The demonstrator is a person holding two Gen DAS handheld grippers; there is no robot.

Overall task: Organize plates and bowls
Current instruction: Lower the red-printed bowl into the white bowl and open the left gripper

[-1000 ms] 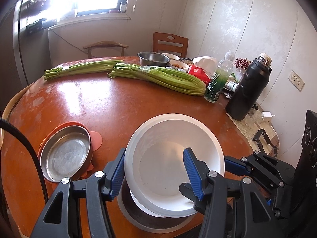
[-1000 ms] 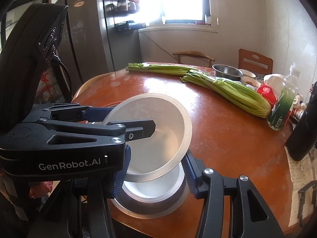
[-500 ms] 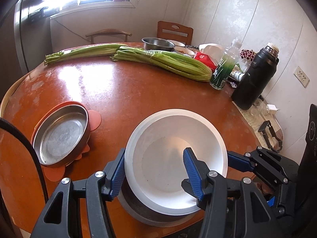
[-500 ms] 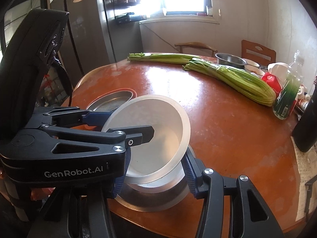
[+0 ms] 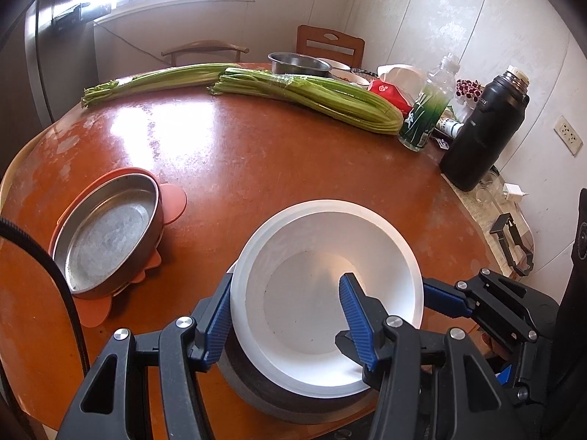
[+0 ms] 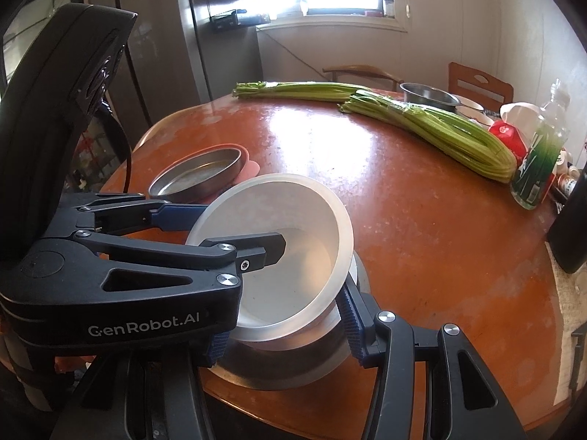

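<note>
My left gripper [image 5: 286,324] is shut on the near rim of a white bowl [image 5: 330,256], one finger outside the wall and one inside, holding it tilted above a steel bowl [image 5: 264,392] at the table's near edge. In the right wrist view the white bowl [image 6: 293,220] hangs from the left gripper's fingers [image 6: 264,249]. My right gripper [image 6: 282,330] straddles the steel bowl [image 6: 293,363] below; I cannot tell whether its pads touch it. A steel pan [image 5: 106,234] sits on an orange mat [image 5: 172,201] to the left.
Round orange-brown table [image 5: 275,161]. Two celery bunches [image 5: 312,95] lie across the far side, with a steel bowl [image 5: 297,64], a green bottle [image 5: 425,113], a black flask [image 5: 484,132] and red packaging at the far right. Chairs stand behind the table.
Both grippers with the white bowl have risen, pulling back a little; the table sits lower in view. The white bowl is lifted clear of the steel bowl beneath it.
</note>
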